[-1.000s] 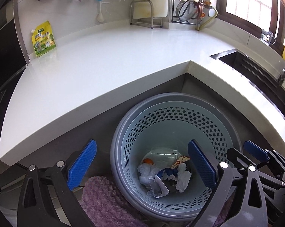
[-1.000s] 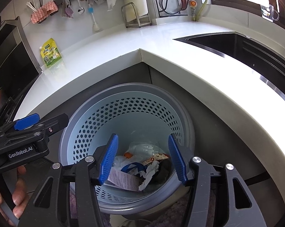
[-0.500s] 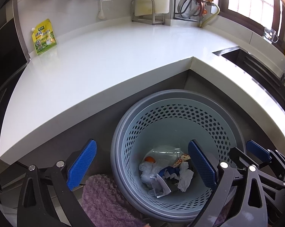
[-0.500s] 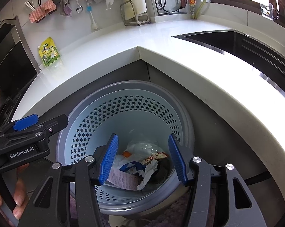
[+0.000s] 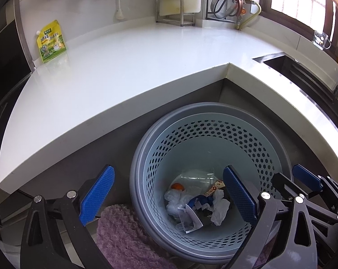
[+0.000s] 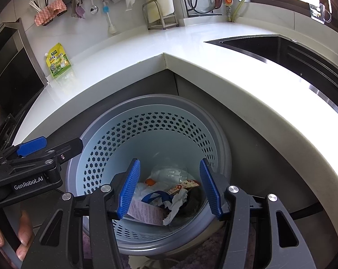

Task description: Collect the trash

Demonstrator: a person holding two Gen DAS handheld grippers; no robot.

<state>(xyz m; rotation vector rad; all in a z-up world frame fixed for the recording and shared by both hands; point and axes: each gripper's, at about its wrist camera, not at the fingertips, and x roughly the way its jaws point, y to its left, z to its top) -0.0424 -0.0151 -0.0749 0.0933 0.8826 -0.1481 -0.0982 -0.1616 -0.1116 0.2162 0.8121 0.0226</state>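
Shift: both views have risen slightly since a second ago, so the perforated bin sits a little lower in each, and its contents lie as they did.
Landmark: one pale blue perforated bin point(image 5: 209, 179) point(image 6: 151, 157) with a grey rim, standing on the floor in the inner corner of the white L-shaped countertop point(image 5: 124, 71) point(image 6: 236, 71).
Left gripper point(image 5: 169, 196): jaws spread wide and empty, one blue pad outside the bin's left rim, the other over its right inner wall.
Right gripper point(image 6: 170, 190): jaws parted and empty, both blue pads hanging above the bin's mouth.
Trash point(image 5: 198, 204) point(image 6: 166, 196): one heap on the bin's floor. Counted in it are one clear plastic cup point(image 5: 198, 176), one orange piece point(image 5: 177, 186), one printed snack wrapper point(image 5: 213, 187), one blue scrap and one printed receipt point(image 6: 146, 211), plus crumpled white tissues whose number cannot be told.
Mat: one purple shaggy mat point(image 5: 124, 239) on the floor, touching the bin's near-left side.
Countertop: one yellow-green spout pouch point(image 5: 51, 41) point(image 6: 57, 60) leaning on the wall, well behind and left of the bin.
Sink: one dark sink point(image 6: 281, 49) set in the counter, behind and right of the bin.
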